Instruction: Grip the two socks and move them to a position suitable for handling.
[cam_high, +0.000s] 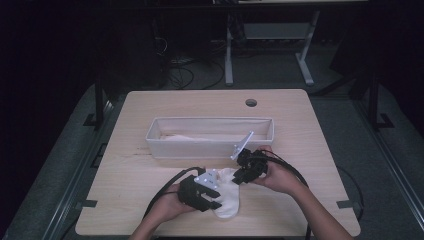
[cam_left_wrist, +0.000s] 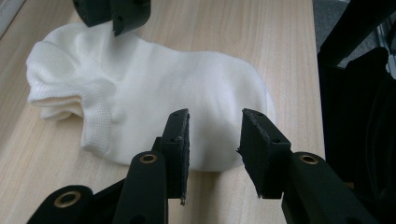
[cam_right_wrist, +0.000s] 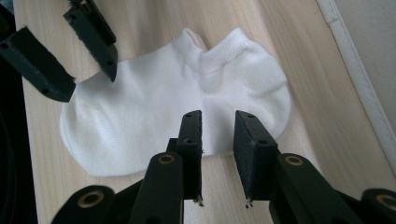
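A white ankle sock (cam_high: 229, 199) lies flat on the wooden table (cam_high: 135, 185) near its front edge. My left gripper (cam_high: 216, 204) sits at the sock's toe end, jaws open, with nothing pinched between them. In the left gripper view the left gripper (cam_left_wrist: 215, 135) hangs over the sock (cam_left_wrist: 187, 84), with the right gripper's jaw tips (cam_left_wrist: 114, 16) at the cuff end. My right gripper (cam_high: 239, 177) stands open at the cuff side. In the right gripper view the right gripper (cam_right_wrist: 217, 135) is just above the sock (cam_right_wrist: 149, 102), and the left gripper's jaws (cam_right_wrist: 70, 51) are at the toe.
A long white fabric bin (cam_high: 210, 121) stands across the table's middle, just behind the hands, with pale cloth (cam_high: 182, 136) lying in it. A cable hole (cam_high: 251, 102) is at the table's far edge. Black cables trail from both grippers toward the front.
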